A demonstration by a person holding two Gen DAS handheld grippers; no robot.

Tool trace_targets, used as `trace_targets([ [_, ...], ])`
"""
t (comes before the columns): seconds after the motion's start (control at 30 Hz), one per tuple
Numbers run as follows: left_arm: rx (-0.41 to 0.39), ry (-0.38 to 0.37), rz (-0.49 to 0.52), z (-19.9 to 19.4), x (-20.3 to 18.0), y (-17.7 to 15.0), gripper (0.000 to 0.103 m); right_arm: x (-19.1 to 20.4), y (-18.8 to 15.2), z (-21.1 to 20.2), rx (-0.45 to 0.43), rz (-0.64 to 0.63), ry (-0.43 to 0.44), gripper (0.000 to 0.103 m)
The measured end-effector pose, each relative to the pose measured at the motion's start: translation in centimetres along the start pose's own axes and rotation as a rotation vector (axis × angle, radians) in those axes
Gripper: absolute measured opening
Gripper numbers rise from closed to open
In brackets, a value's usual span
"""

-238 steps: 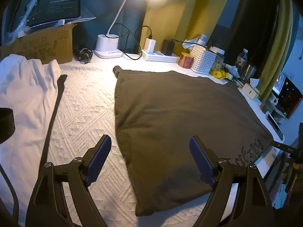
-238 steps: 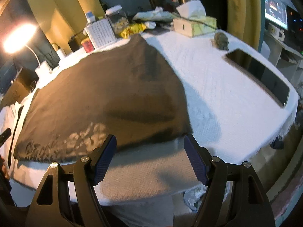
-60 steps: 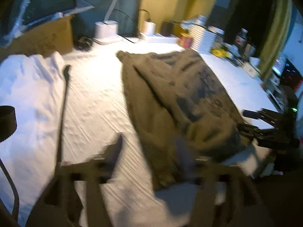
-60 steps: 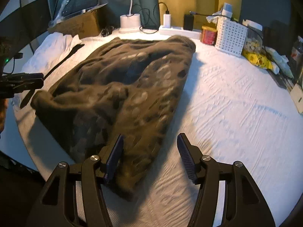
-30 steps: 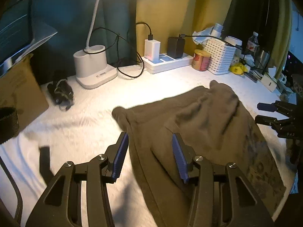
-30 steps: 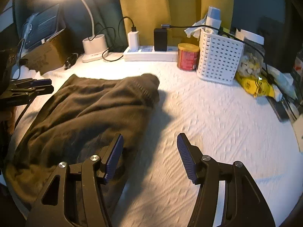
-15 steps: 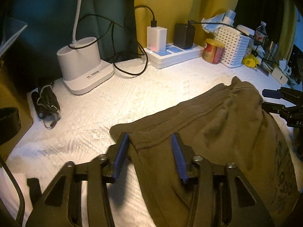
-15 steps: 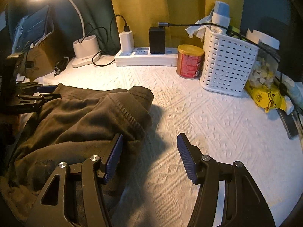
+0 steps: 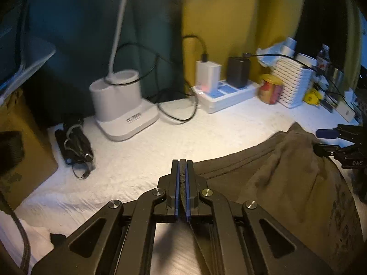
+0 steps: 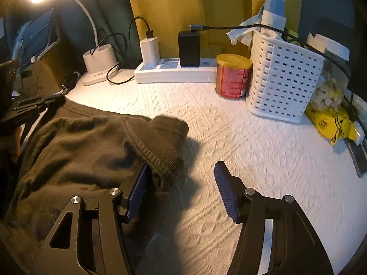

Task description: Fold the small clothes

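A: Left gripper?
B: Jaws pinched on the hem of the olive-brown knit garment, which lies on the white textured tablecloth.
A: Right gripper?
B: Jaws apart, cuff at its left finger. At 1 o'clock, red gold-lidded tin; label unreadable.

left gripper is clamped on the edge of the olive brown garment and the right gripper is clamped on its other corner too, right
Not quite. The left gripper is clamped on the edge of the olive brown garment, but the right gripper is open, its fingers spread around the ribbed corner without closing on it. The right wrist view shows this.
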State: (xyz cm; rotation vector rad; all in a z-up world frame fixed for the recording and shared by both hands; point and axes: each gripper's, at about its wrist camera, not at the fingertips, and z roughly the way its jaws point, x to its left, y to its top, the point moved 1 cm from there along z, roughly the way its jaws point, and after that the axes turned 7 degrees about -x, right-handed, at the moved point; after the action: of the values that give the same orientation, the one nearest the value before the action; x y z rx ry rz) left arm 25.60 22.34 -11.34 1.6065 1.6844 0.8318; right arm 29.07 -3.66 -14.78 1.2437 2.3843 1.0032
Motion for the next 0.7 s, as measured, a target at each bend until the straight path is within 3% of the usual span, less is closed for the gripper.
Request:
trace_targets([
  [0.1,0.029,-0.005,-0.045,0.4,0.6,-0.2,0.002,0.1,0.5,0.4,0.000,-0.020,-0.018,0.062],
  [0.33,0.036,0.022,-0.042,-2.1,-0.4,0.3,0.007,0.2,0.8,-0.8,-0.026,-0.029,-0.035,0.062],
  [0.37,0.037,0.010,-0.045,-2.6,-0.7,0.3,0.015,0.2,0.8,-1.0,-0.031,-0.028,-0.037,0.062],
  [0.4,0.039,-0.001,-0.049,-2.9,-1.1,0.2,0.036,0.1,0.8,-1.3,-0.037,-0.026,-0.037,0.062],
  [0.47,0.033,-0.042,-0.068,-3.8,-1.8,-0.2,0.066,0.0,0.8,-1.8,-0.052,-0.018,-0.043,0.062],
  [0.57,0.043,-0.104,-0.068,-4.1,-3.0,-1.1,0.067,-0.9,0.6,-1.8,-0.050,0.036,-0.020,0.062],
  [0.7,0.086,-0.125,-0.015,-3.2,-4.5,-2.5,0.067,-1.6,0.0,-1.1,-0.021,0.108,0.029,0.060],
])
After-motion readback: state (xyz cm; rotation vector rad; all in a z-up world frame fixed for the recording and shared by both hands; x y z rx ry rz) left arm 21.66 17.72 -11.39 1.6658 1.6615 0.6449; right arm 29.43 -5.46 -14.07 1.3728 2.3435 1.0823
